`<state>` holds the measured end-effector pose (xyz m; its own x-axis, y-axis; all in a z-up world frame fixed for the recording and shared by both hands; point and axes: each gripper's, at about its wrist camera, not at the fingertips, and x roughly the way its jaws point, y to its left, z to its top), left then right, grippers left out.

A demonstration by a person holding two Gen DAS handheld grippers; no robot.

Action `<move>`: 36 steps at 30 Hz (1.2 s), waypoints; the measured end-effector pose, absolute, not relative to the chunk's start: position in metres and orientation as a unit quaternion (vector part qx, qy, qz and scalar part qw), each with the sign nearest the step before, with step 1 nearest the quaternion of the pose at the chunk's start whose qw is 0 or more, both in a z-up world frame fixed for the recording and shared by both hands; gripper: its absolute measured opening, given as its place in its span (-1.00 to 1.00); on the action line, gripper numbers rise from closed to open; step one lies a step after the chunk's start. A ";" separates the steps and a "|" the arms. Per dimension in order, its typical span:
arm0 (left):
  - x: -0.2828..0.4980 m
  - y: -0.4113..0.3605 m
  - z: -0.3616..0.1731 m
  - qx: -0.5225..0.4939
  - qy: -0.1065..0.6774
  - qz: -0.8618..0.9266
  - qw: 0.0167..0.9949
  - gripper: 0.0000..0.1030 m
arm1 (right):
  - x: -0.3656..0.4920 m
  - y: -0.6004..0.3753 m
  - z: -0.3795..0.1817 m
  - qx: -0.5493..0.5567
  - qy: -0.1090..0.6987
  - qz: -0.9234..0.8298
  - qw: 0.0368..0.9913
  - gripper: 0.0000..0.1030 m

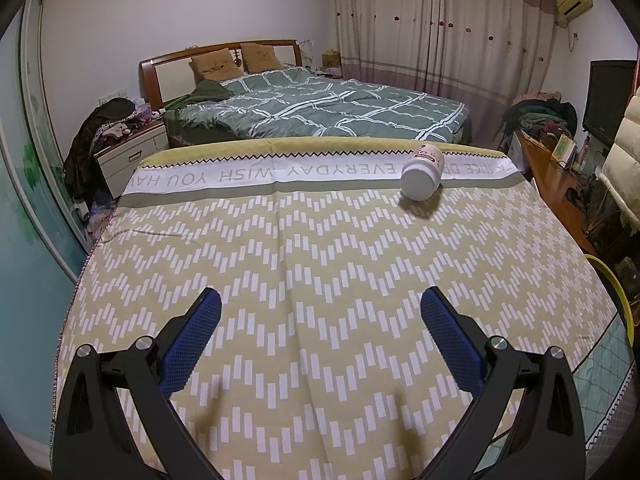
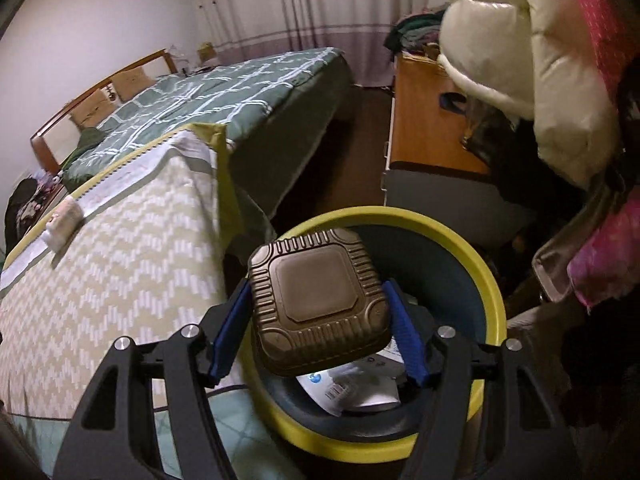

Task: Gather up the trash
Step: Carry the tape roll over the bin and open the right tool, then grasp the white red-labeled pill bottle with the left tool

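A counter draped in a beige-and-white zigzag cloth fills the left wrist view, a lettered white band along its far edge. A white bottle lies on its side there. The left claw hovers above the cloth, blue pads apart, nothing between them. Beyond stands a bed with a green checked quilt — curtains behind it. The right claw is clamped on a brown ribbed container over a yellow-rimmed bin beside the counter.
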<state>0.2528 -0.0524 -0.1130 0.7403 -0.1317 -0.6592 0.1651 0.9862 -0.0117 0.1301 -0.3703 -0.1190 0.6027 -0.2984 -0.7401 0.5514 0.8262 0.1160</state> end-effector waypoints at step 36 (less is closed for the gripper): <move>0.452 -0.200 -0.117 0.132 0.447 -0.194 0.863 0.80 | 0.133 -0.368 -0.121 0.169 0.372 -0.245 0.879 0.38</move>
